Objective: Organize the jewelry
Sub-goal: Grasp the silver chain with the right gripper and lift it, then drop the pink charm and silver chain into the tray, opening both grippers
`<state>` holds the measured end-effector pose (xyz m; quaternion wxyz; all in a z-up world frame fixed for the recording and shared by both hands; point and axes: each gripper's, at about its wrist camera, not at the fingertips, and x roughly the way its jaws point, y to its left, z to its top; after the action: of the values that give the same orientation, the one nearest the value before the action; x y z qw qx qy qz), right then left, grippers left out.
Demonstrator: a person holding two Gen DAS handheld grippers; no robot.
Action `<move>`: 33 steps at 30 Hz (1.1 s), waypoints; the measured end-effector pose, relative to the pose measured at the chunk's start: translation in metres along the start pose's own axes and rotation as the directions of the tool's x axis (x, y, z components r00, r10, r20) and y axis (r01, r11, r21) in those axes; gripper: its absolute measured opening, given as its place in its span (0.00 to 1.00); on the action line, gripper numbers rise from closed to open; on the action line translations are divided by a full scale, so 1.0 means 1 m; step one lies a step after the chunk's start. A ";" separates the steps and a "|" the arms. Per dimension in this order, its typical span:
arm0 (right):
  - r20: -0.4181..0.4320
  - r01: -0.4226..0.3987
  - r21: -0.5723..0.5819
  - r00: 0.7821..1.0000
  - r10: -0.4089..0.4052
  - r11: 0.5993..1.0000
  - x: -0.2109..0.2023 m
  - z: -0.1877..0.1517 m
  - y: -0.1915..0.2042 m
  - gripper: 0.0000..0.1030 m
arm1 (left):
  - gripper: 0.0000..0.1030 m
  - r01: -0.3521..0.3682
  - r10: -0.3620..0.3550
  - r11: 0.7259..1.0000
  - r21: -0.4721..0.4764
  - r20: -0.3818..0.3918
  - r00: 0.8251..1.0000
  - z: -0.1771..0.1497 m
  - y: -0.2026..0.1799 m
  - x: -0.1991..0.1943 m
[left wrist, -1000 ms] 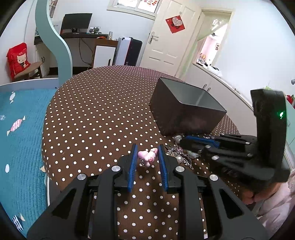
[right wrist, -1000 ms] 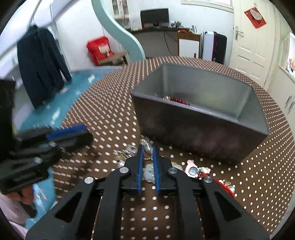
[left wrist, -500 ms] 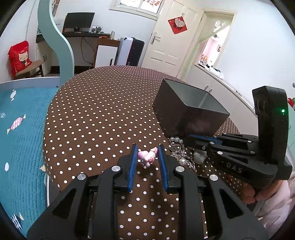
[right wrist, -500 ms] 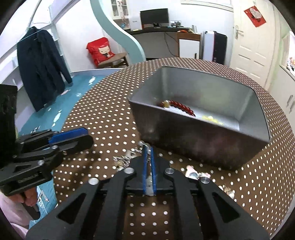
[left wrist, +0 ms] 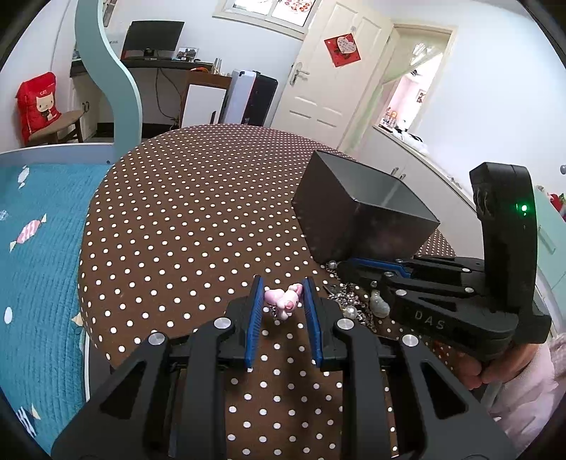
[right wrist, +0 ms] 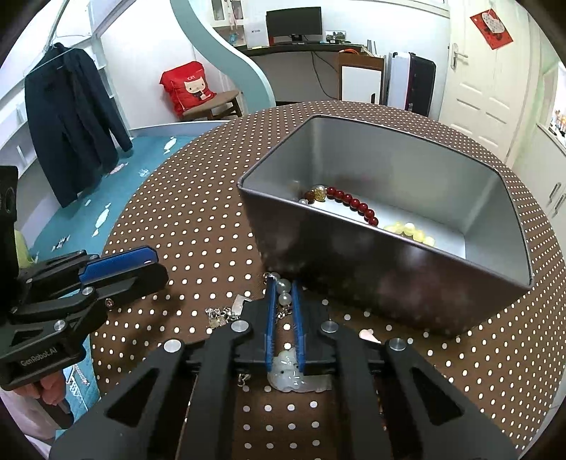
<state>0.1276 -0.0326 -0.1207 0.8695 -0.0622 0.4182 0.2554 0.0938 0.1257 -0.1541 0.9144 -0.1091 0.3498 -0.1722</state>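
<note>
A: Right tongs (right wrist: 283, 308) grip the pearl necklace (right wrist: 284, 291) just near the tin box (right wrist: 389, 279); left tongs (left wrist: 282, 304) pinch a pink charm (left wrist: 281, 300)

B: Lift high so the chain clears the rim

We see both views bright and sharp under even daylight from the window (left wrist: 276, 9), with soft shadows, dark corners, and strong fisheye bending at edges.
</note>
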 end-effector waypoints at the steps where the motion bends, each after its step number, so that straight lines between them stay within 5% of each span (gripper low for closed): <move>1: 0.003 0.004 -0.004 1.000 -0.004 1.000 -0.001 -0.001 0.001 0.06 | 0.22 0.001 -0.001 1.000 0.002 0.002 1.000 0.001 0.000 -0.001; 18: 0.154 -0.074 0.073 0.986 0.062 0.995 -0.062 0.000 -0.018 0.06 | 0.22 0.005 -0.008 0.999 0.047 0.060 0.998 0.022 -0.020 -0.009; 33: 0.357 -0.046 0.063 0.934 0.020 0.997 -0.131 0.026 -0.042 0.06 | 0.22 0.027 -0.052 0.986 0.163 0.149 0.987 0.072 -0.062 -0.009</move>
<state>0.0984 -0.1115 -0.0092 0.9280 0.0228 0.2636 0.2622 0.1213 0.0778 -0.0756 0.9407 -0.0551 0.2615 -0.2090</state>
